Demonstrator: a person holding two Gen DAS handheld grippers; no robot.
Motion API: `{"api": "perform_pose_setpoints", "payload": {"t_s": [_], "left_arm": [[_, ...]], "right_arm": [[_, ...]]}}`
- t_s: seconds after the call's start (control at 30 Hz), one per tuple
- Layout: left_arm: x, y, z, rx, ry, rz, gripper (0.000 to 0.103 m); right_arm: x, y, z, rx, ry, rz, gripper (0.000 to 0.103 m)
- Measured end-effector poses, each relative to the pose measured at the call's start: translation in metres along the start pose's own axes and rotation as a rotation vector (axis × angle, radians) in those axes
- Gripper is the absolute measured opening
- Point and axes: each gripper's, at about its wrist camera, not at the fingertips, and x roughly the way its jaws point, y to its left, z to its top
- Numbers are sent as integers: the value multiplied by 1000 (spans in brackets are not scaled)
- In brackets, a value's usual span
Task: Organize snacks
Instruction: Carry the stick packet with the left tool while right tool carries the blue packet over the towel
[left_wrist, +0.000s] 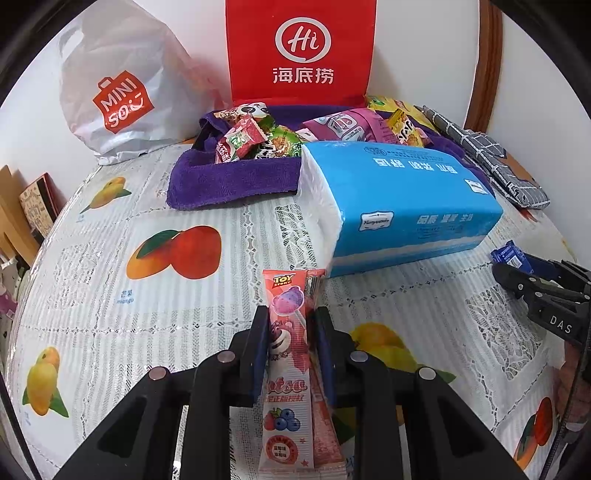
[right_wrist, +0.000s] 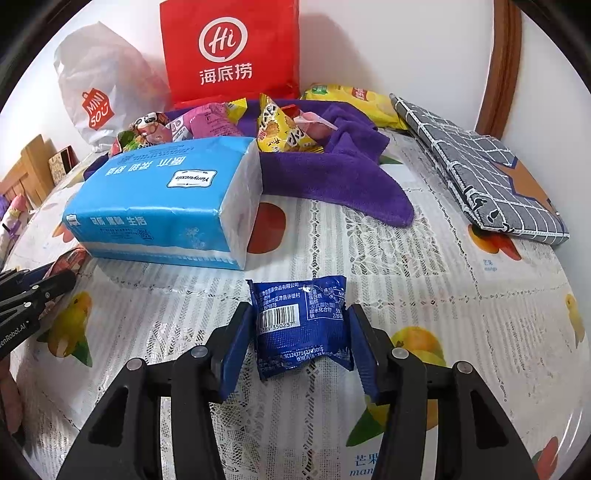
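Left wrist view
Left gripper (left_wrist: 290, 328): fingers closed on a pink Lotso lollipop packet (left_wrist: 286, 369), which stands upright between the pads, above the tabletop (left_wrist: 184, 332).
Tissue pack (left_wrist: 402, 199): blue, lying on the fruit-print cloth just beyond the packet.
Purple towel (left_wrist: 229, 181): behind the tissue pack, heaped with assorted wrapped snacks (left_wrist: 258, 140).
Backdrop: red Haidilao bag (left_wrist: 301, 51) upright against the wall; white Miniso bag (left_wrist: 118, 92) to its left.
Right gripper (left_wrist: 517, 273): at the right edge, a blue packet at its tip.

Right wrist view
Right gripper (right_wrist: 295, 332): fingers parted on either side of a blue snack packet (right_wrist: 301, 325); pads near its edges, no pressing visible. The packet lies barcode side up on the tabletop.
Grey checked pouch (right_wrist: 484, 177): far right, flat.
Yellow chip bag (right_wrist: 351, 99): behind the towel.
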Motion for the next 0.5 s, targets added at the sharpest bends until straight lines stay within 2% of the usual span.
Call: {"api": "perform_pose_setpoints", "payload": {"t_s": [0.3,0.5], "left_arm": [[-1,7,0,-35,-5,-29,19],[-6,16,-2,-79,27,-56,18]], "right_arm": [[0,0,0,-1,-4,5,47],[-3,0,-1,9,-8,-18,44]]}}
